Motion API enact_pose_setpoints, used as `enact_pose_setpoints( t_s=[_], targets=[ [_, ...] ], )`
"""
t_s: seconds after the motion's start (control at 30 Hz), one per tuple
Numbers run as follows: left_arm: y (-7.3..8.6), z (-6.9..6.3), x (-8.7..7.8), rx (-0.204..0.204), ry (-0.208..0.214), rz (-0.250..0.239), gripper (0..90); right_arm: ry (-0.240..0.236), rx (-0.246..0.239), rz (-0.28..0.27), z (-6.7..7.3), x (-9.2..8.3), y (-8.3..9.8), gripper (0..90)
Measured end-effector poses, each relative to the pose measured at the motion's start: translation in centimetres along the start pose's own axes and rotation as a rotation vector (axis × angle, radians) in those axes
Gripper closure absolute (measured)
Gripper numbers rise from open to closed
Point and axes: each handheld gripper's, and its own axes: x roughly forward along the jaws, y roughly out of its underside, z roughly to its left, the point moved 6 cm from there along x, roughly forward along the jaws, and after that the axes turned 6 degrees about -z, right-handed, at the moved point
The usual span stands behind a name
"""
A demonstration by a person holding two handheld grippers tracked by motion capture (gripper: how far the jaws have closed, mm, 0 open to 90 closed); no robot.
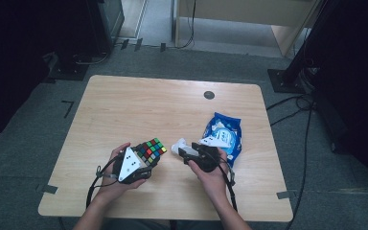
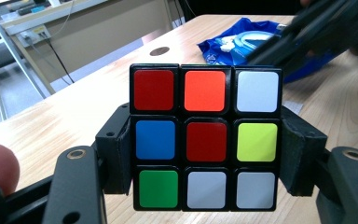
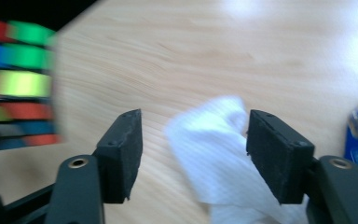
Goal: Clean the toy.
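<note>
Clamped in the left gripper (image 2: 205, 140), the cube (image 2: 205, 137) sits steady; the right gripper (image 3: 193, 149), jaws parted around the white wipe (image 3: 219, 154), should close squarely before wiping.

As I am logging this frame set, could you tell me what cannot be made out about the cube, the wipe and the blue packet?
- Puzzle cube: left gripper view shows one face; its sides lie behind the pads.
- White wipe: right gripper view blurs it and the bottom edge cuts it off; touching the pad or not, unclear.
- Blue packet: print too small in the high view.
</note>
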Motion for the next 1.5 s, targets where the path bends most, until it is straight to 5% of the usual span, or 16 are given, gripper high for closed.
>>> enact_pose_setpoints(
  t_s=[0.03,0.13,0.23,0.37,0.53,0.6,0.83,0.97,1.0,1.03,1.07,1.17,1.3,1.4,1.5],
  targets=[
    [0.0,-0.2,0.1,0.004,0.004,0.003,33.9,0.030,0.029,0.014,-0.6,1.1,0.8,40.0],
    [0.1,-0.4,0.1,0.007,0.007,0.008,33.9,0.068,0.014,0.012,-0.7,1.9,1.1,41.5],
    [0.3,-0.8,0.3,0.013,0.018,0.015,33.9,0.174,-0.090,0.052,-0.8,3.3,2.0,45.3],
    [0.4,-1.1,0.4,0.013,0.025,0.015,34.0,0.210,-0.126,0.074,-1.1,3.5,2.8,51.3],
    [0.3,-1.1,0.4,0.001,0.035,0.012,33.9,0.223,-0.162,0.079,-1.7,3.2,2.8,71.8],
    [0.2,-1.2,0.3,-0.006,0.039,0.007,33.9,0.201,-0.177,0.086,-2.0,2.9,2.8,82.9],
    [0.2,-1.3,0.4,-0.017,0.051,0.001,33.9,0.070,-0.160,0.028,-0.6,0.5,1.1,85.0],
    [-0.1,-1.7,0.4,-0.022,0.070,-0.011,33.9,-0.075,-0.174,-0.110,2.8,-2.8,-1.7,85.0],
    [-0.1,-1.7,0.4,-0.022,0.070,-0.011,33.9,-0.075,-0.174,-0.110,2.8,-2.8,-1.7,85.0],
    [-0.2,-2.0,0.4,-0.024,0.081,-0.016,33.9,-0.136,-0.188,-0.167,4.4,-4.1,-2.8,85.0],
    [-0.2,-2.0,0.4,-0.024,0.081,-0.016,33.9,-0.136,-0.188,-0.167,4.4,-4.1,-2.8,85.0],
    [-0.5,-2.7,0.4,-0.023,0.103,-0.028,33.9,-0.245,-0.227,-0.233,7.5,-5.9,-3.9,84.9],
    [-0.8,-3.2,0.4,-0.015,0.118,-0.036,33.9,-0.319,-0.239,-0.210,9.5,-5.8,-3.3,84.7],
    [-1.2,-3.6,0.2,-0.013,0.136,-0.055,34.0,-0.318,-0.245,-0.196,9.6,-5.4,-2.9,84.7],
    [-1.3,-3.7,0.1,-0.007,0.144,-0.062,34.2,-0.337,-0.191,-0.192,9.0,-4.9,-2.6,84.4]
  ],
)
